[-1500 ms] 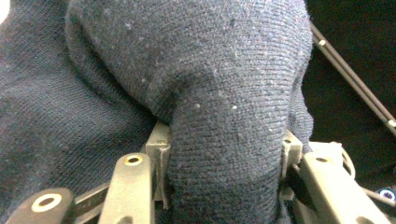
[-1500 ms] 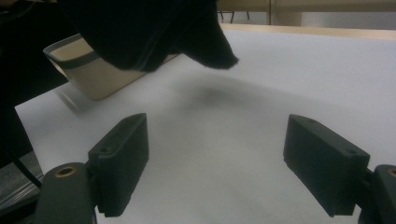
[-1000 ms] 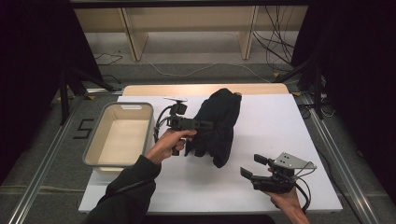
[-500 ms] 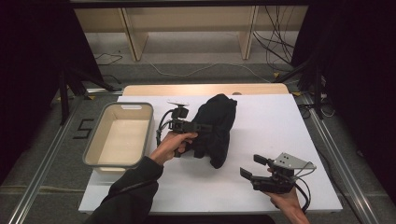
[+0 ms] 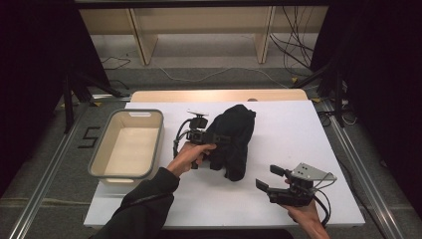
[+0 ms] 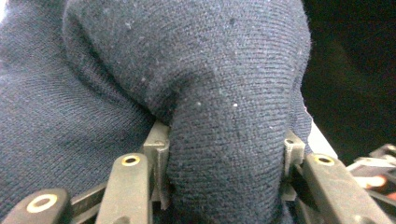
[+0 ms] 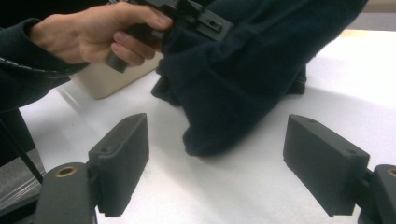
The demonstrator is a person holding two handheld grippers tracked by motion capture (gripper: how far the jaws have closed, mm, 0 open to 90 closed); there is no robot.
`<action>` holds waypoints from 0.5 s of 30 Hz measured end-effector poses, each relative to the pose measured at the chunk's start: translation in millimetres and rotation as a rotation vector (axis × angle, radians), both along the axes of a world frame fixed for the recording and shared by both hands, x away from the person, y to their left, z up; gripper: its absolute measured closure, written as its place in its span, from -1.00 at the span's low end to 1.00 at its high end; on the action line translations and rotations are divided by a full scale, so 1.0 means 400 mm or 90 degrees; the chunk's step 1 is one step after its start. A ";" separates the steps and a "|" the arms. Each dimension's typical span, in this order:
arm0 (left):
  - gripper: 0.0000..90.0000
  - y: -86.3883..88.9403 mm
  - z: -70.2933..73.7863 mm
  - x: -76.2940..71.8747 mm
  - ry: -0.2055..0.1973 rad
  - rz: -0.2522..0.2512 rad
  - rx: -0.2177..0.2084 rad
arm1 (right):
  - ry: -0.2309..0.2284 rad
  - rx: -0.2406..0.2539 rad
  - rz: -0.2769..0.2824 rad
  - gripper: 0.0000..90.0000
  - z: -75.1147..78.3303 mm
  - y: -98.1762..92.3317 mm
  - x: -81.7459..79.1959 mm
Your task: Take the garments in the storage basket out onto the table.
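While the high view shows the dark navy knitted garment (image 5: 234, 139) bunched on the white table (image 5: 298, 129) beside the beige plastic tub (image 5: 127, 149), the left gripper (image 6: 226, 186) view shows its 2 jaws clamped on a fold. From the right gripper (image 7: 217, 163) view, jaws gape empty; likely next: grab the hanging end.

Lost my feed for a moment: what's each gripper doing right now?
Left gripper: shut on a fold of the dark knit garment.
Right gripper: open, holding nothing, just above the white table.
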State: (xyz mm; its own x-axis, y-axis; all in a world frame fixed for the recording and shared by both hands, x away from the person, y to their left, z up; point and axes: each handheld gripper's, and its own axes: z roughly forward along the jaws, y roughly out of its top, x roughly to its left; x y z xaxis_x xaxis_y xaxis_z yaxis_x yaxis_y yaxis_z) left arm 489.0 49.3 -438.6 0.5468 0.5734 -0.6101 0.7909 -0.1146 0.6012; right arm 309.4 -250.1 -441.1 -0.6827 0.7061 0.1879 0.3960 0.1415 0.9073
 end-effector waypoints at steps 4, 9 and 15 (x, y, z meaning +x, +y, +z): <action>0.15 -0.007 -0.008 0.006 0.004 0.002 0.005 | 0.000 0.001 0.001 -0.49 -0.001 0.000 0.001; 0.11 -0.018 -0.010 0.010 0.000 0.007 0.020 | 0.000 -0.001 0.000 -0.49 0.000 0.000 0.000; -0.01 -0.032 -0.016 0.015 0.008 0.007 0.044 | 0.001 0.001 -0.001 -0.48 0.001 0.000 -0.001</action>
